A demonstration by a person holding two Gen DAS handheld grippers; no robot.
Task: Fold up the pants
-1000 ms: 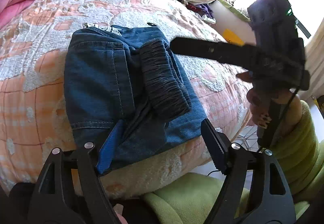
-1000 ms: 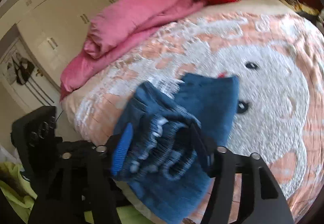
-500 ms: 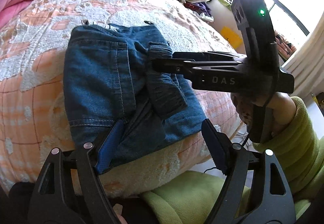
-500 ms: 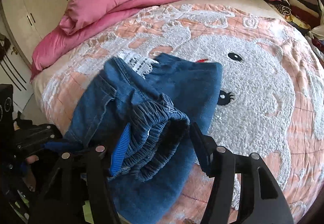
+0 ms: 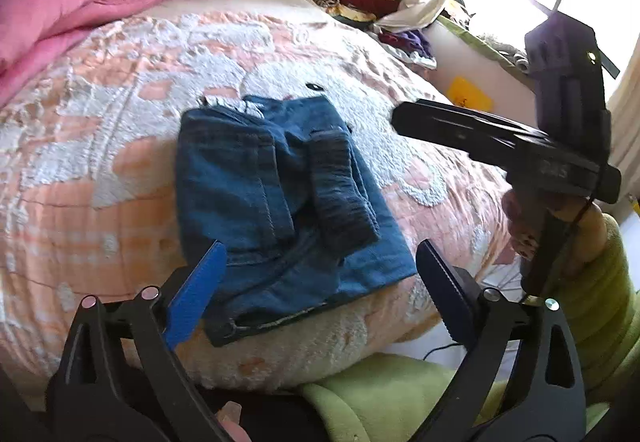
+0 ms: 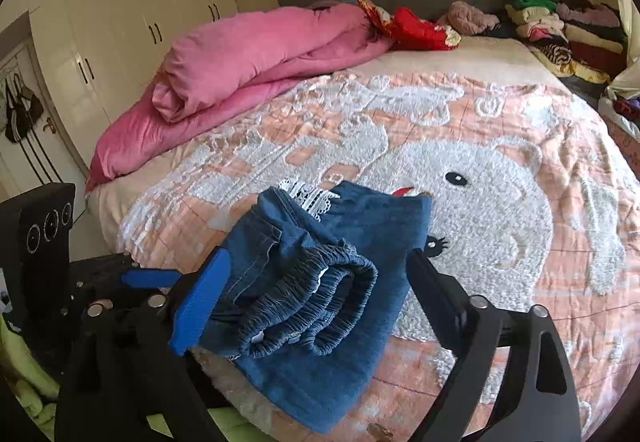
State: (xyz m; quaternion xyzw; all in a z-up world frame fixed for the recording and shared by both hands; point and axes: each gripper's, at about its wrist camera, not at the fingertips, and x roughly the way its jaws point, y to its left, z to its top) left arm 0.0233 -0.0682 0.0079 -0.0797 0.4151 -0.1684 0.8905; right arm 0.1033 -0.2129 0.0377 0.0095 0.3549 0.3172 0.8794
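The folded denim pants (image 5: 280, 202) lie near the bed's (image 5: 100, 170) near edge, long axis running edge-to-headboard, elastic waistband nearest. Both the left gripper (image 5: 320, 282) and the right gripper (image 6: 316, 290) have just been opening and stand wide, holding nothing.

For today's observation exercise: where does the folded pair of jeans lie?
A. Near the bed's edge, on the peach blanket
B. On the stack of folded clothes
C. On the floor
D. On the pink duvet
A: the jeans rest on the peach blanket, near its edge.

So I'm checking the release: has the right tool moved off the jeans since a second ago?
Yes. The right tool backed off the jeans and opened; the bedspread stayed put.
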